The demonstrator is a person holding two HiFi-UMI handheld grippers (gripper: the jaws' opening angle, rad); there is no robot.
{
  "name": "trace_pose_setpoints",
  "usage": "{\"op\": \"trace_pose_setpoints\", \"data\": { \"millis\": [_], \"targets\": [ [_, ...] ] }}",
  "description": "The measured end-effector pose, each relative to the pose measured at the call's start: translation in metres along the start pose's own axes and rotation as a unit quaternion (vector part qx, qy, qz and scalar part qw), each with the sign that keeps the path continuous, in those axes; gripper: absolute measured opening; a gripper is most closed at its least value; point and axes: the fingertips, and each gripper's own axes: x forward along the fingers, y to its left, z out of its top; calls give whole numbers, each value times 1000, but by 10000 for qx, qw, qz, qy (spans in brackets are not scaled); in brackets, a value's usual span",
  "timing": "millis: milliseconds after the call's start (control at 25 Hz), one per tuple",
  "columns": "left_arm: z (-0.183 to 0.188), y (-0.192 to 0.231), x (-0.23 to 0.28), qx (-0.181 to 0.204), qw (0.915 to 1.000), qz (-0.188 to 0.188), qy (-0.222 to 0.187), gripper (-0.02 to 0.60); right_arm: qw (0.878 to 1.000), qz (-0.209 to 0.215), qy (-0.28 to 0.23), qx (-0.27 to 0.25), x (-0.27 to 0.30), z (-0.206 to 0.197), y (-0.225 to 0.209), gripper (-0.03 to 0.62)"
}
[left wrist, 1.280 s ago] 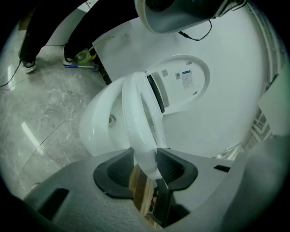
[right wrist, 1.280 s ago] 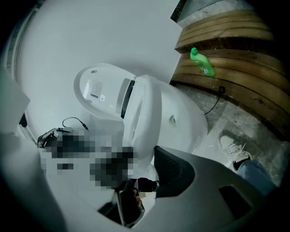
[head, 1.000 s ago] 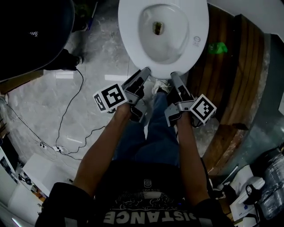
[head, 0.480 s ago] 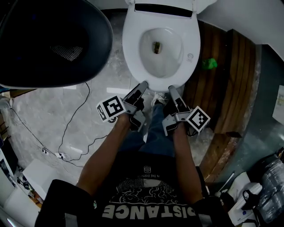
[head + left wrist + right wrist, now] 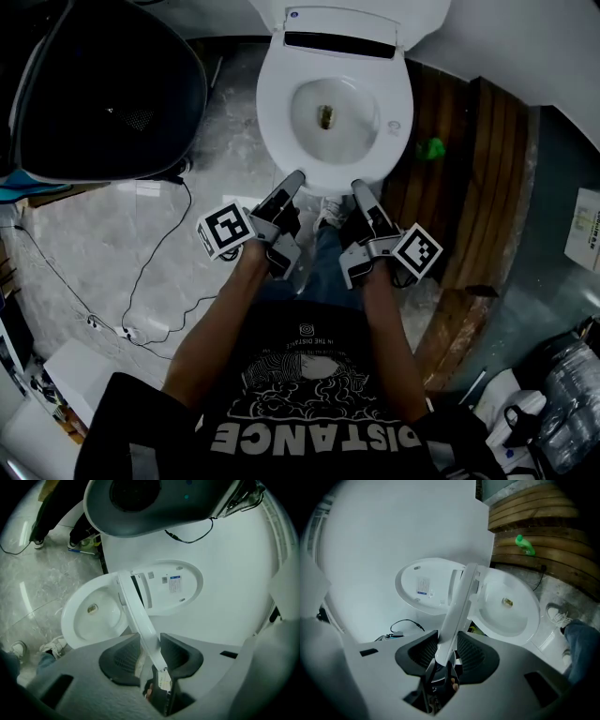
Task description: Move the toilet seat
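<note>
The white toilet seat (image 5: pixel 274 112) lies over the bowl, and the lid (image 5: pixel 342 19) stands up behind it. My left gripper (image 5: pixel 294 178) and right gripper (image 5: pixel 357 187) sit side by side at the seat's front edge. In the left gripper view the seat (image 5: pixel 138 616) runs edge-on, lifted off the bowl (image 5: pixel 91 618). The left gripper (image 5: pixel 150 656) is closing on it, and its dark pads (image 5: pixel 180 656) press the rim. In the right gripper view the seat (image 5: pixel 459 606) is tilted above the bowl (image 5: pixel 506 606), with the right gripper (image 5: pixel 446 656) shut on its front edge.
A large black rounded object (image 5: pixel 103 84) fills the upper left. Cables (image 5: pixel 141 272) trail over the marble floor. A curved wooden platform (image 5: pixel 469 169) with a green item (image 5: pixel 431 148) lies to the right. The person's shoes (image 5: pixel 328 211) stand just below the bowl.
The head view has drawn back, so the lid and more of the black object now show. Both grippers stay at the seat's front edge.
</note>
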Motion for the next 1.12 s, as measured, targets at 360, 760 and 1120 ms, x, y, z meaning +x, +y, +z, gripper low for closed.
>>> {"op": "trace_pose_setpoints", "data": {
  "millis": [360, 760, 1120],
  "targets": [
    [15, -55, 1, 58, 9996, -258, -112, 133, 9991, 337, 174, -201, 1, 16, 55, 135],
    [44, -106, 23, 288, 9969, -584, -443, 133, 9938, 749, 372, -726, 22, 47, 110, 135],
    [59, -148, 23, 459, 9918, -855, -830, 120, 9888, 1155, 508, -801, 25, 59, 152, 124]
  ]
}}
